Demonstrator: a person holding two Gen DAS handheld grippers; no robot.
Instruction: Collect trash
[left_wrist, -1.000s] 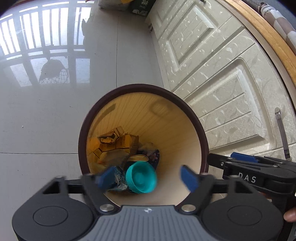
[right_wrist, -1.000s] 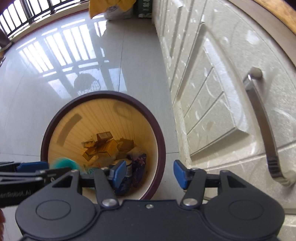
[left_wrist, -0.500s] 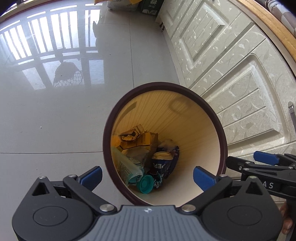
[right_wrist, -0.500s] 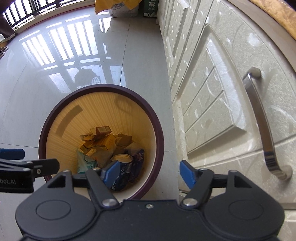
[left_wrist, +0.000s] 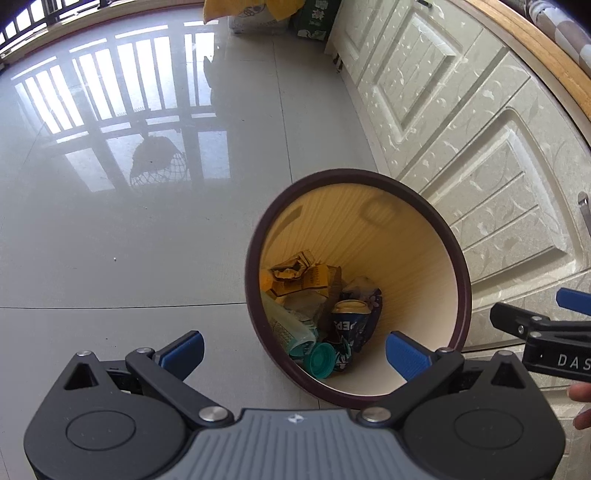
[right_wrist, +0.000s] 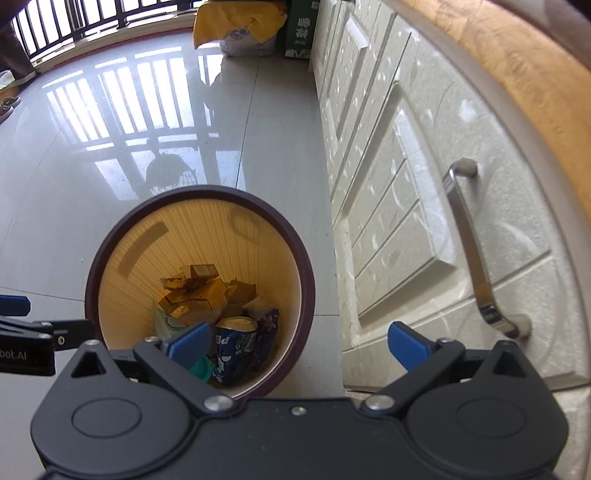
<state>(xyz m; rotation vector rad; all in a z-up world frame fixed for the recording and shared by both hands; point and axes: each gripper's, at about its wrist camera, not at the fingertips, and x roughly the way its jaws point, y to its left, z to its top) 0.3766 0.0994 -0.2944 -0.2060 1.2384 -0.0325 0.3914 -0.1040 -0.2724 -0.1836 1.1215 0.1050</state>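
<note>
The trash bin (left_wrist: 463, 291) stands on the floor (left_wrist: 110, 258) against the cabinet (left_wrist: 498, 184); bottle (left_wrist: 291, 328), crushed can (left_wrist: 349, 325) and cardboard (left_wrist: 303, 277) lie at its bottom. You appear to be between deposits. Your left gripper (left_wrist: 293, 350) hangs spread wide and empty above the near rim, touching nothing. Your right gripper (right_wrist: 299, 341) is likewise parted and empty. Next, seek remaining litter; none shows on the floor.

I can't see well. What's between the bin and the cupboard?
Only a bare strip of floor separates bin and cupboard, seen in the right wrist view.
</note>
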